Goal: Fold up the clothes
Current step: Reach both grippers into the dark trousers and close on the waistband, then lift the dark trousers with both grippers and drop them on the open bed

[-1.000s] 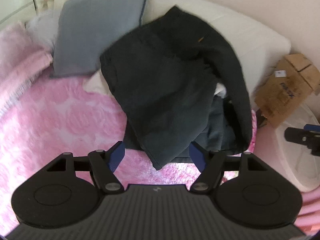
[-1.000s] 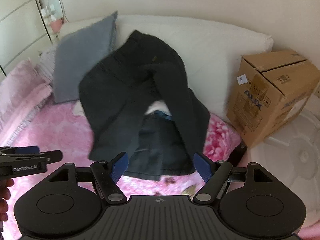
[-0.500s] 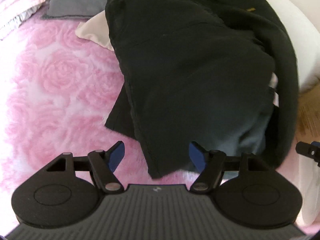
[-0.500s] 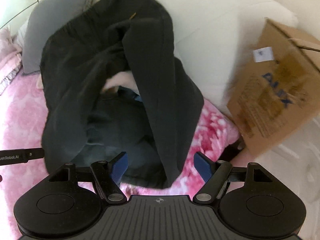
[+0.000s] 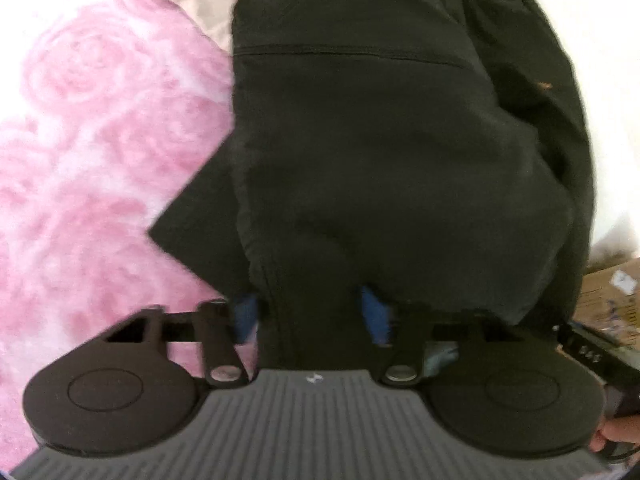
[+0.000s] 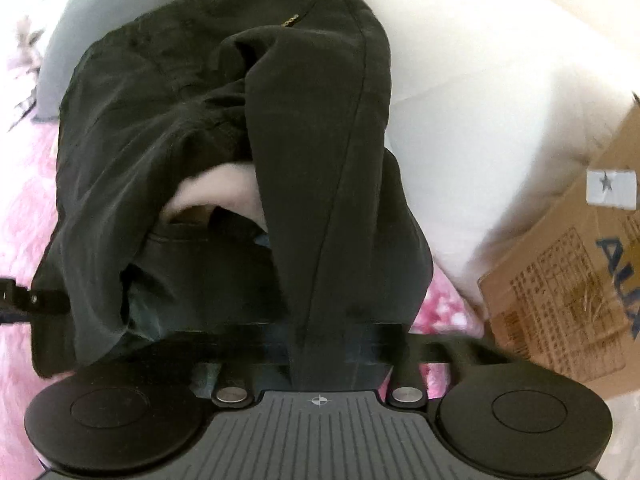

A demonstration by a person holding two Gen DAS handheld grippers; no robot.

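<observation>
Black trousers (image 5: pixel 380 140) lie crumpled over a pile on the pink rose blanket (image 5: pixel 92 128). In the left wrist view my left gripper (image 5: pixel 309 316) is open, with one trouser leg's hem running down between its blue pads (image 5: pixel 245 316). In the right wrist view the other trouser leg (image 6: pixel 320 184) drapes over my right gripper (image 6: pixel 318 360) and hides its fingertips, so its state is unclear. Each gripper shows at the edge of the other's view: the right gripper (image 5: pixel 592 354) and the left gripper (image 6: pixel 28 300).
A cream garment (image 6: pixel 224 192) and a dark bluish one (image 6: pixel 148 316) lie under the trousers. A big white pillow (image 6: pixel 480 80) and a grey pillow (image 6: pixel 72 44) stand behind. A cardboard box (image 6: pixel 572 280) sits at the right, off the bed. A hand (image 5: pixel 612 436) shows at the lower right.
Both grippers have moved forward and down onto the trousers. The left pads now flank a leg hem and stand slightly closer together. Cloth now covers the right fingers.
</observation>
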